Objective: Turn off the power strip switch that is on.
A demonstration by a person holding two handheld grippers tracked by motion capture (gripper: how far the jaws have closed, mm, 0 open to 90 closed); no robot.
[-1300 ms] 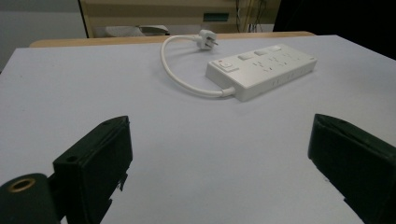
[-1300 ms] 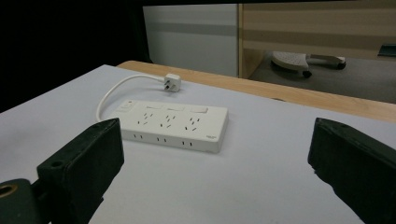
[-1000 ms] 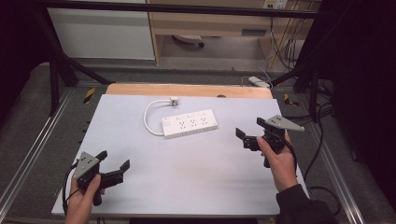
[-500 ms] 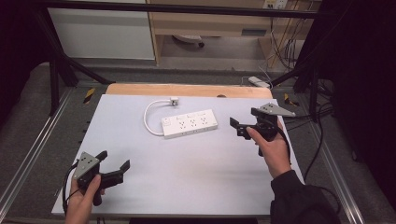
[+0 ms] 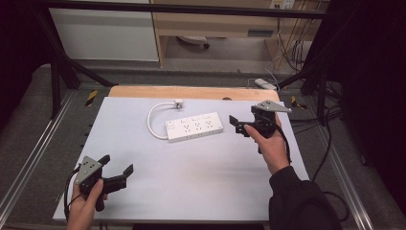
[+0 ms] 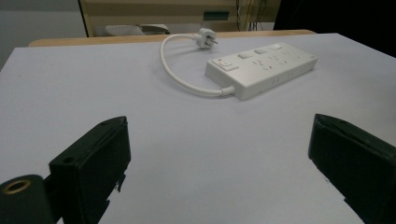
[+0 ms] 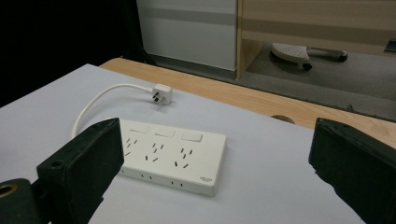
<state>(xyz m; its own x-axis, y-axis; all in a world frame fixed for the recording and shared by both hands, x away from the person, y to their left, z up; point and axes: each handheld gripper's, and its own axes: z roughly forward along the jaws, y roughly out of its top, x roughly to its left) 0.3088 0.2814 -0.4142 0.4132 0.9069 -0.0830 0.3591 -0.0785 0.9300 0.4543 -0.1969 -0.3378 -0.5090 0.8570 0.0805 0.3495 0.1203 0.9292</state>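
Note:
A white power strip (image 5: 194,127) lies on the pale table (image 5: 191,182), its short white cable (image 5: 152,120) looping back to a plug (image 5: 178,102). My right gripper (image 5: 238,125) hovers open just right of the strip's end, jaws pointing at it. The right gripper view has the strip (image 7: 173,156) and its plug (image 7: 161,94) between my wide-apart jaws. My left gripper (image 5: 116,165) rests open near the table's front left corner, far from the strip. Ahead of it in the left gripper view lie the strip (image 6: 261,69) and cable (image 6: 182,77).
A wooden strip (image 5: 186,92) runs along the table's far edge. Beyond it stand a white cabinet (image 5: 105,33) and a wooden shelf unit (image 5: 215,24). Black cables (image 5: 316,124) hang off the right side. Metal rails (image 5: 28,158) flank the table.
My right gripper has moved forward and left, from the right-hand middle of the table up to the strip's right end. The left gripper has stayed put.

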